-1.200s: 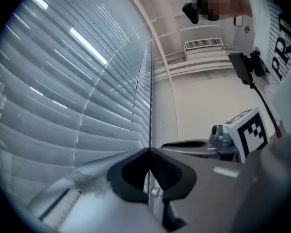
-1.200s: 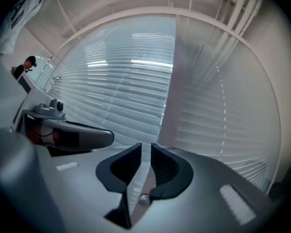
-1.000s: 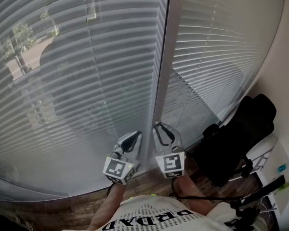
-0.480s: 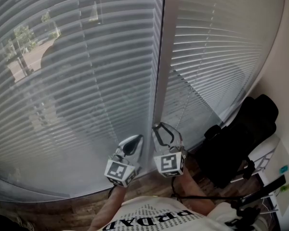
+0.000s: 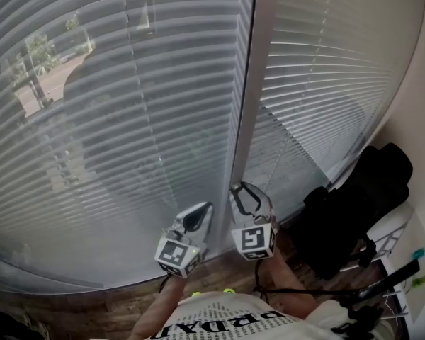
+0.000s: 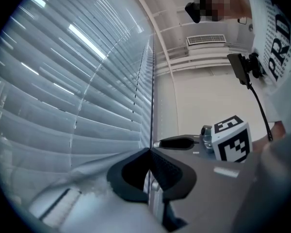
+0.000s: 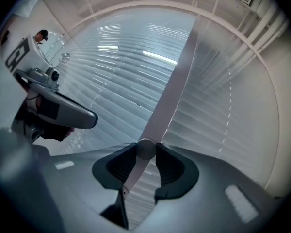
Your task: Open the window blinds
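1. Window blinds (image 5: 113,119) hang lowered over both panes. A pale upright bar (image 7: 172,89) divides them, its long axis vertical, straight ahead of both grippers.
2. Right gripper (image 7: 144,149): my fingers have just been opening and stand released astride the bar, with a round pale knob (image 7: 145,147) between the tips. This is the hand nearer the bar.
3. Left gripper (image 6: 149,152): fingers clenched tip to tip, just left of the bar at the left blind's edge.
4. Hard to make out:
   - whether the bar is a mullion or the tilt wand;
   - whether the thin dark line (image 6: 151,91) rising from my left fingertips is a cord pinched there;
   - whether the right pads touch the knob.
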A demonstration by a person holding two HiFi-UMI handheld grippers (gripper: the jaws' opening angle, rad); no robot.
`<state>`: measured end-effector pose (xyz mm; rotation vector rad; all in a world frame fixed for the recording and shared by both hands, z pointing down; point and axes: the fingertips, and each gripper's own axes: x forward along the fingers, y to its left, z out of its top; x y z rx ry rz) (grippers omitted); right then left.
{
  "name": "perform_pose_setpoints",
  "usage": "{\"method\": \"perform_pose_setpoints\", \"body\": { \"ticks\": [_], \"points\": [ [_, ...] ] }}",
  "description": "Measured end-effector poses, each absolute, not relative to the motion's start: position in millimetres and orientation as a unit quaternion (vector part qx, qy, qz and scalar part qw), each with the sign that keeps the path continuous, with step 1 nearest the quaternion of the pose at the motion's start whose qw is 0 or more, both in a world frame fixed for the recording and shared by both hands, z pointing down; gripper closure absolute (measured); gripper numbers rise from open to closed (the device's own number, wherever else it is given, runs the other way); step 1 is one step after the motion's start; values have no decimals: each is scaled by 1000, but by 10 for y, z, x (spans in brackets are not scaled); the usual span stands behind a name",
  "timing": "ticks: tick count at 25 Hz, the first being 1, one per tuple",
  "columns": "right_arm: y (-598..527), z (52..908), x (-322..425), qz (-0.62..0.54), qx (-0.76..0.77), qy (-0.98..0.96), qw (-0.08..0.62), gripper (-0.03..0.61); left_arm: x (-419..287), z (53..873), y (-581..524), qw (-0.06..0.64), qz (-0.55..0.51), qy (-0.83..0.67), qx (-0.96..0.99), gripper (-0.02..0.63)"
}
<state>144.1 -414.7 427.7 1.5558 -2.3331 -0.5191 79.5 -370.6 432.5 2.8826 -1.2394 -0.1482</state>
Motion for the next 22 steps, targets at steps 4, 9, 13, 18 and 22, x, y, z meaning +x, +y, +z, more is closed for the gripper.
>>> {"method": "perform_pose_setpoints", "body": {
  "ticks": [4,9,13,18,22],
  "points": [
    [-4155,4277,1444,-168,545,-810,133,445,764,4319,-3723,-3,-52,-394,918,618],
    [-4161,4280,1452,-150,546,-816,120,445,748,4288,-3743,-5,-56,-398,916,618],
    [-4161,4278,1468,-111,551,-822,91,445,773,4312,-3738,-2,-54,-394,918,618],
    [-4152,4285,1470,-72,554,-827,61,445,794,4319,-3715,2,-53,-390,919,618],
    [-4168,4299,1498,-28,559,-828,30,445,791,4284,-3721,-3,-54,-392,918,618]
  ]
}}
